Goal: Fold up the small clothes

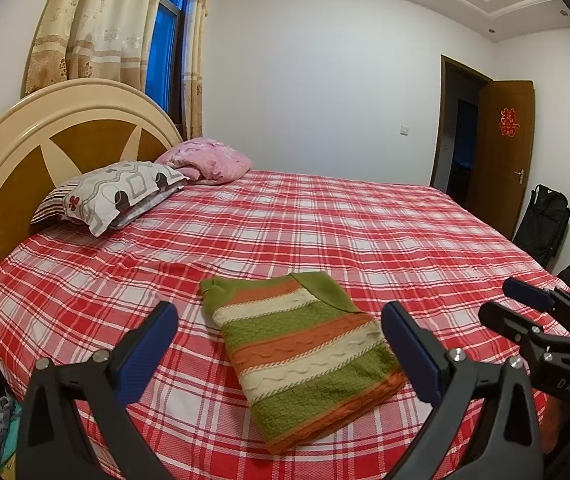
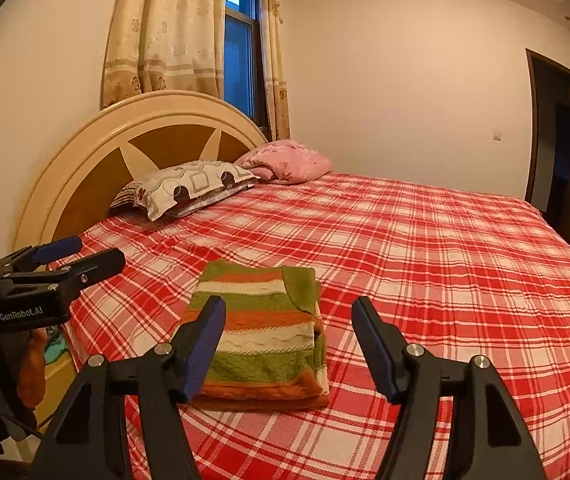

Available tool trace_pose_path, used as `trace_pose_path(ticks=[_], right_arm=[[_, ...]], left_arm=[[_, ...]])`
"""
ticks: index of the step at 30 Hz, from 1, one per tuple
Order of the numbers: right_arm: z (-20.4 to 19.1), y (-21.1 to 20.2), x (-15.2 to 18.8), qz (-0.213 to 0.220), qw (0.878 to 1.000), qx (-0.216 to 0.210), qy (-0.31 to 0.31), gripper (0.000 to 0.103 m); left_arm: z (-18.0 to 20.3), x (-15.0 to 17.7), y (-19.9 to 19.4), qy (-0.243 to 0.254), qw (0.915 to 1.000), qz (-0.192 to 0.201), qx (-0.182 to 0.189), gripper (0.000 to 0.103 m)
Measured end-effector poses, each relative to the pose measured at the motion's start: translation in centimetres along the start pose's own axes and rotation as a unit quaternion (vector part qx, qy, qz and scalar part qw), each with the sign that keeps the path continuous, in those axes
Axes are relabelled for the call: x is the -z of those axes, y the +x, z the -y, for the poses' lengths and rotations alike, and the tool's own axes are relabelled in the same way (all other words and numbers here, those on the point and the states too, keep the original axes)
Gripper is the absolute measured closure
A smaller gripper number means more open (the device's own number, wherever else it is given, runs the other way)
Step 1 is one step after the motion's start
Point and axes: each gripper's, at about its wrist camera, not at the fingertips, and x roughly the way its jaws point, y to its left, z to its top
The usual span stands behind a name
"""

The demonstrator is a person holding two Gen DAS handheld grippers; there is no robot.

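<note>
A knitted sweater [image 1: 305, 356] striped green, orange and cream lies folded into a neat rectangle on the red plaid bed sheet [image 1: 325, 232]. My left gripper [image 1: 281, 320] hovers above the near end of the sweater, open, with nothing between its blue pads. In the right wrist view the same folded sweater [image 2: 263, 332] lies ahead, and my right gripper [image 2: 289, 316] stands open over its near right part, holding nothing. Each gripper shows at the edge of the other's view: the right gripper [image 1: 525, 300] to the right, the left gripper [image 2: 81, 254] to the left.
A patterned pillow [image 1: 113, 196] and a bundled pink quilt [image 1: 209, 160] lie at the headboard [image 1: 25, 152]. Curtains and a window stand behind it. An open brown door [image 1: 505, 152] and a black bag [image 1: 545, 224] are beyond the bed's far right side.
</note>
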Motion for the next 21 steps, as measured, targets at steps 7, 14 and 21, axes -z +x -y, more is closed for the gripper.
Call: trace_pose_path(ticks=[7, 14, 21], right_arm=[[0.1, -0.3, -0.1, 0.008, 1.0, 0.001, 0.002, 0.037], [0.0, -0.6, -0.4, 0.018, 1.0, 0.001, 0.0, 0.037], [-0.5, -0.7, -0.4, 0.022, 1.0, -0.001, -0.006, 0.037]], left_arm=[[0.0, -0.2, -0.2, -0.001, 1.0, -0.001, 0.001, 0.0], [-0.1, -0.9, -1.3, -0.002, 0.9996, 0.026, -0.008, 0.0], [0.1, -0.9, -1.2, 0.005, 0.9995, 0.028, -0.015, 0.0]])
